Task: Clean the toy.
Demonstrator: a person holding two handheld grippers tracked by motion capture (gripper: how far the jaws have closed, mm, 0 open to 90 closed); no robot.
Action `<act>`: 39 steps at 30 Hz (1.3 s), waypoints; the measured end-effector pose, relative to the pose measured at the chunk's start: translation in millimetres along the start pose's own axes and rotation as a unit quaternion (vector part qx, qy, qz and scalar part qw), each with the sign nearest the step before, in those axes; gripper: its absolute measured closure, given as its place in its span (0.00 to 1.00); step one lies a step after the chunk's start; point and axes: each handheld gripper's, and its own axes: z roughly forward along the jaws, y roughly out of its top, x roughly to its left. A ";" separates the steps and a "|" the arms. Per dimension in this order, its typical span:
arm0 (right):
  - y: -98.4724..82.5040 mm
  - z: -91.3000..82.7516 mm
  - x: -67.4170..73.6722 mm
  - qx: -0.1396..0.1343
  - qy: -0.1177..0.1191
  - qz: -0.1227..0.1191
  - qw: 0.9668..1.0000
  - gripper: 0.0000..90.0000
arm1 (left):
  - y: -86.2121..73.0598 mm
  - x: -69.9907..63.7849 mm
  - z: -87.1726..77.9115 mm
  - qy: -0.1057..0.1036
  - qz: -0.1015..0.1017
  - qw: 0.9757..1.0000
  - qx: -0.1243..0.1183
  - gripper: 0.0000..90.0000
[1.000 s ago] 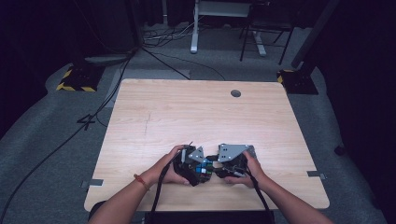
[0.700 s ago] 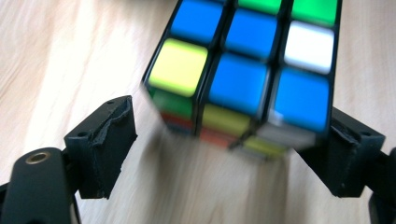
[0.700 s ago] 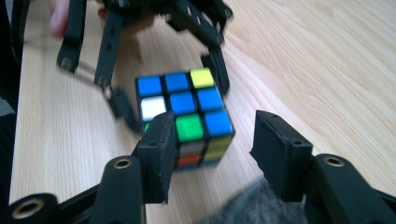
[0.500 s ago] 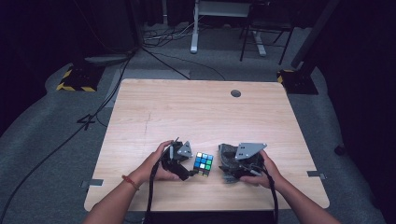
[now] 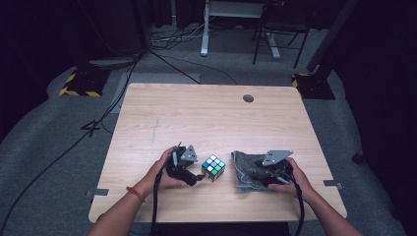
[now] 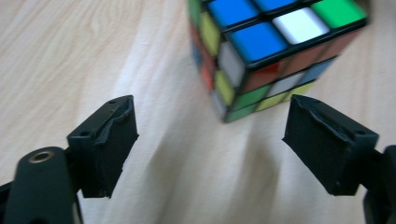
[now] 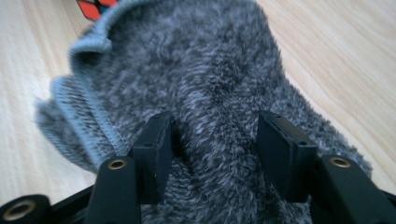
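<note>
**Cube ahead of the left jaws, cloth between the right ones**

One puzzle cube (image 5: 213, 168) sits on the tabletop (image 5: 206, 118) near its front edge, just ahead and right of the left gripper (image 6: 212, 140), whose jaws stand open and empty, apart from the cube. One grey cloth (image 5: 248, 169) lies bunched to the cube's right. The right gripper (image 7: 215, 140) straddles a fold of it; its jaws have just been opening, and whether the pads press the fold cannot be told. The left hand is nearer the cube.

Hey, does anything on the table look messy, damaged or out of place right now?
Nothing looks damaged or spilled. The grey cloth lies bunched in a heap under the right gripper rather than flat. The puzzle cube is scrambled, its colours mixed, and sits turned at an angle to the table edge.
</note>
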 end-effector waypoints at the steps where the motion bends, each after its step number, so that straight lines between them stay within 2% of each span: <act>1: -0.9 0.8 -0.9 -0.002 0.003 0.003 1.000 0.52 | 0.4 -5.2 0.4 -0.002 0.002 1.000 -0.004 0.18; 3: -0.8 2.5 -0.8 0.002 0.000 0.002 1.000 0.51 | 1.5 -15.4 2.6 0.009 0.014 1.000 -0.004 0.17; 5: -1.2 4.9 -0.5 0.004 0.004 0.003 1.000 0.51 | 3.2 -21.8 7.8 0.009 0.006 1.000 0.000 0.17; 8: -3.2 9.7 0.3 0.010 0.004 0.002 1.000 0.51 | 7.9 -27.7 15.6 0.028 0.000 1.000 0.002 0.18; 10: -3.5 10.2 -0.1 0.009 0.005 0.002 1.000 0.51 | 11.2 -27.2 18.8 0.030 -0.009 0.999 -0.008 0.18; 12: -3.8 10.2 -0.1 0.009 0.005 0.001 1.000 0.51 | 13.9 -26.1 22.4 0.028 -0.028 0.999 -0.018 0.17; 16: -4.1 10.5 -0.1 0.008 0.005 0.001 1.000 0.51 | 18.2 -25.4 29.2 0.023 -0.028 0.999 -0.028 0.19; 20: -4.4 10.9 0.2 0.007 0.004 0.001 1.000 0.51 | 20.8 -23.8 33.3 0.031 -0.031 0.998 -0.040 0.21; 24: -5.1 11.0 -0.1 0.005 0.006 0.002 1.000 0.52 | 20.6 -19.2 34.5 0.033 -0.034 0.998 -0.043 0.30; 26: -6.1 11.0 0.0 0.001 0.009 0.004 1.000 0.57 | 19.7 -16.7 33.6 0.033 -0.031 0.998 -0.046 0.34; 29: -7.2 11.0 0.0 -0.003 0.022 0.005 1.000 0.68 | 19.8 -16.5 33.5 0.033 -0.018 0.998 -0.044 0.35; 31: -7.4 11.1 0.3 -0.004 0.024 0.004 1.000 0.75 | 20.4 -16.7 32.3 0.029 -0.014 0.998 -0.044 0.37; 33: -7.1 10.5 1.3 -0.003 0.023 -0.002 1.000 0.82 | 21.5 -17.6 31.3 0.019 -0.002 0.999 -0.040 0.37; 36: -6.6 9.0 2.0 -0.007 0.020 -0.012 1.000 0.86 | 25.0 -21.3 28.2 0.018 0.019 0.999 -0.034 0.37; 39: -5.1 4.2 1.2 -0.023 0.020 -0.011 0.999 0.87 | 29.5 -22.0 22.6 0.009 0.030 0.999 -0.043 0.37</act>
